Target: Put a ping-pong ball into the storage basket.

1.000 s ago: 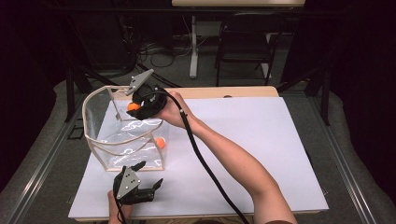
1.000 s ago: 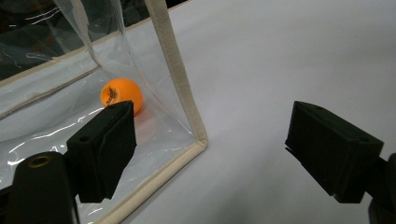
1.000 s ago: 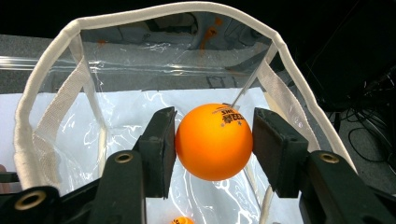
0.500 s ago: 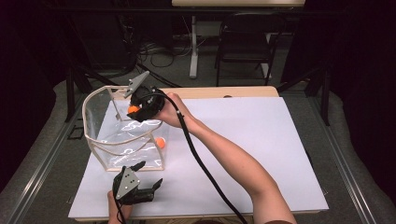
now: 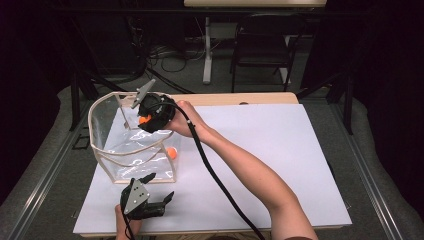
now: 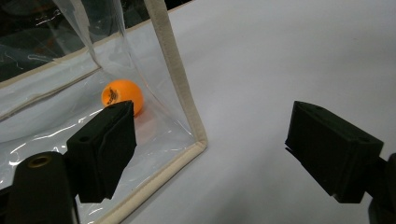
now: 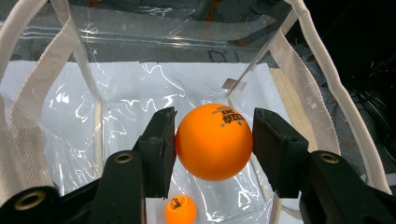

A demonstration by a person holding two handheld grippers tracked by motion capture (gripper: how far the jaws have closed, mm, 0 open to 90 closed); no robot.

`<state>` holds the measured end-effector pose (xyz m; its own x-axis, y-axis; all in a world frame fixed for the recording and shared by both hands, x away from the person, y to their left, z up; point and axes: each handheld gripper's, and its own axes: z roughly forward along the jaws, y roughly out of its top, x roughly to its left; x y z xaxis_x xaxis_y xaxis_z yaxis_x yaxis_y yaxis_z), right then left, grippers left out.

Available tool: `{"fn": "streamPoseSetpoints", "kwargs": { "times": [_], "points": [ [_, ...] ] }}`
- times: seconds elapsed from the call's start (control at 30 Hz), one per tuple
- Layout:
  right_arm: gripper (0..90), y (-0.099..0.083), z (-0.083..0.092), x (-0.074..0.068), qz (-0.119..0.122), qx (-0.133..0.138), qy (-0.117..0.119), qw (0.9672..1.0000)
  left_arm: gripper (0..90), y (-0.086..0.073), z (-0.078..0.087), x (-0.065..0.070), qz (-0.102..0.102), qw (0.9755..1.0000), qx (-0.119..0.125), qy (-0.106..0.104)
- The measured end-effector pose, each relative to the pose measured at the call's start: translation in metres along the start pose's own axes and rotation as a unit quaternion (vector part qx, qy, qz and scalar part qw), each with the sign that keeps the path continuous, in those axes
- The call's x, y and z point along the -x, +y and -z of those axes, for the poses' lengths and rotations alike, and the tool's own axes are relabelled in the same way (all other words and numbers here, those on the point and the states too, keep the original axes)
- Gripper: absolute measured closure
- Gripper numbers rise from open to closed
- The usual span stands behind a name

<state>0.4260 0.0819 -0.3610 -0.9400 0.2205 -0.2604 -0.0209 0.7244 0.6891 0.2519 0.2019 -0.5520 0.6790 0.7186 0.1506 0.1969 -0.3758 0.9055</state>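
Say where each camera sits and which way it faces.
High view: above the table, looking forward and down; both forearms, both grippers.
Left gripper view: low on the table, facing the bag's corner; own open jaws.
Right gripper view: above the bag, looking down; jaws gripping a ball.
Shared: the ball in the bag.

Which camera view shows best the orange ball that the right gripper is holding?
The right gripper view: the held ball is large and sharp between both pads of the right gripper. The high view shows it as a small orange patch beside the gripper body. The left gripper view shows another ball inside the bag.
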Motion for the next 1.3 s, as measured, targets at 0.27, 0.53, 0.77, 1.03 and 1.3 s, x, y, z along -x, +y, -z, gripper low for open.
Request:
{"fn": "streamPoseSetpoints", "kwargs": {
  "times": [0.27, 0.53, 0.77, 1.03, 1.3],
  "points": [
    [50.1, -0.004, -0.001, 0.003, -0.004, -0.015, -0.004, 0.9999, 16.0, 0.0, -0.001, 0.0, 0.001, 1.0, -0.001, -0.001],
    [50.1, -0.005, 0.001, 0.003, -0.007, -0.026, -0.011, 0.9996, 16.0, 0.0, -0.001, 0.0, -0.003, 1.0, -0.002, -0.003],
    [50.1, -0.006, 0.001, 0.003, -0.008, -0.033, -0.013, 0.9994, 16.0, 0.0, -0.001, 0.0, -0.002, 1.0, -0.002, -0.003],
    [50.0, -0.008, -0.001, 0.004, -0.01, -0.036, -0.015, 0.9992, 16.0, 0.0, -0.001, 0.0, -0.003, 1.0, -0.003, -0.003],
    [33.1, -0.011, 0.001, 0.008, -0.033, -0.03, -0.021, 0.9988, 16.0, 0.001, -0.001, 0.0, -0.004, 1.0, -0.003, -0.003]
  ]
}}
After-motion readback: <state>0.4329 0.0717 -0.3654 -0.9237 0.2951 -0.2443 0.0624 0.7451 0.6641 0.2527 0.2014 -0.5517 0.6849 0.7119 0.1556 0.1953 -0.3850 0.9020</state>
